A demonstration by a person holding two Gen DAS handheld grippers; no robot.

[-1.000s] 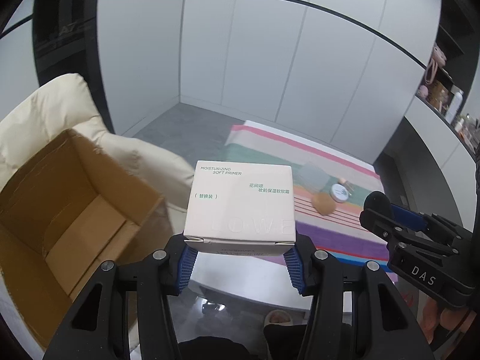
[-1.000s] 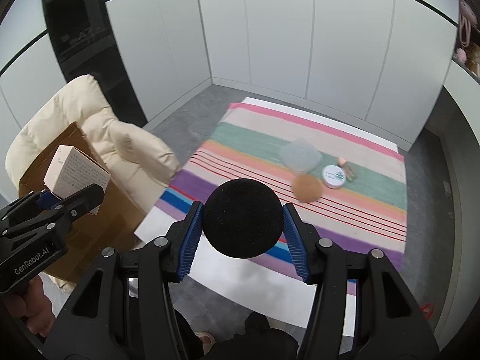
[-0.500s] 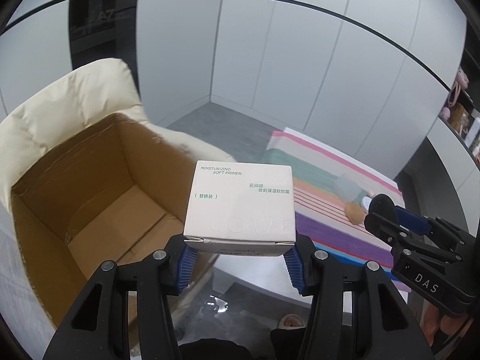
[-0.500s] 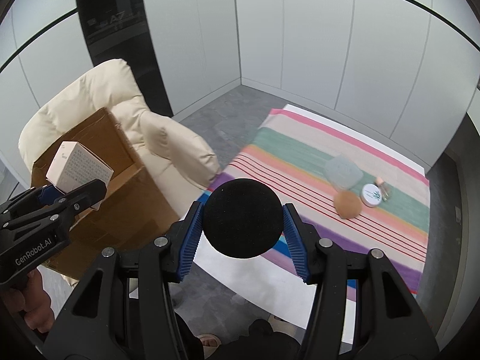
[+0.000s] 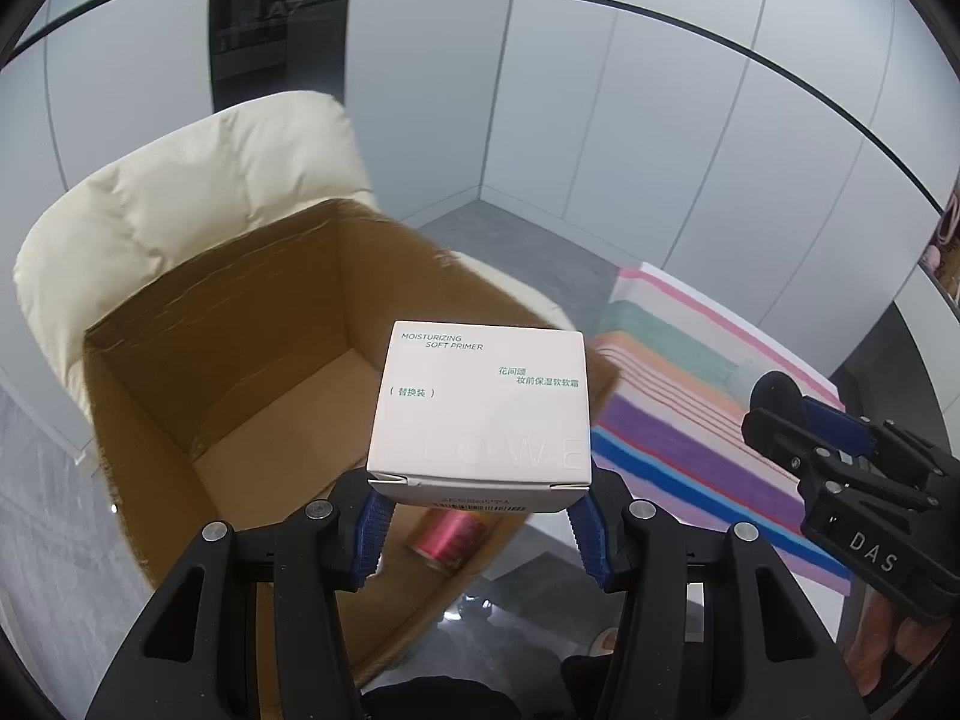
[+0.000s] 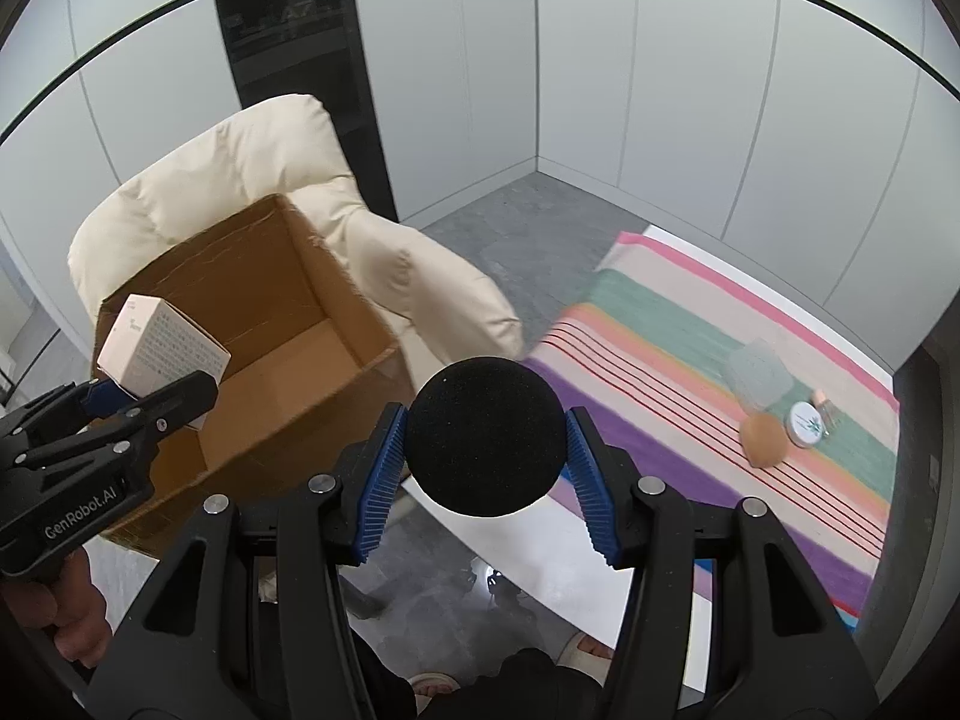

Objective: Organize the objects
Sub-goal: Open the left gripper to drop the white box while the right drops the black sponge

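White primer carton clamped between your left gripper pads, held above open cardboard box. Second ago box sat at 9 o'clock, mostly off-frame; now fills view centre-left, carton over its near edge. Likely meaning: drop into box close. Black foam ball pinched in your right gripper, box at 10 o'clock. Cream armchair under box. Striped cloth at 3 o'clock carries small blurred items. Red object under carton, half hidden, unidentifiable.
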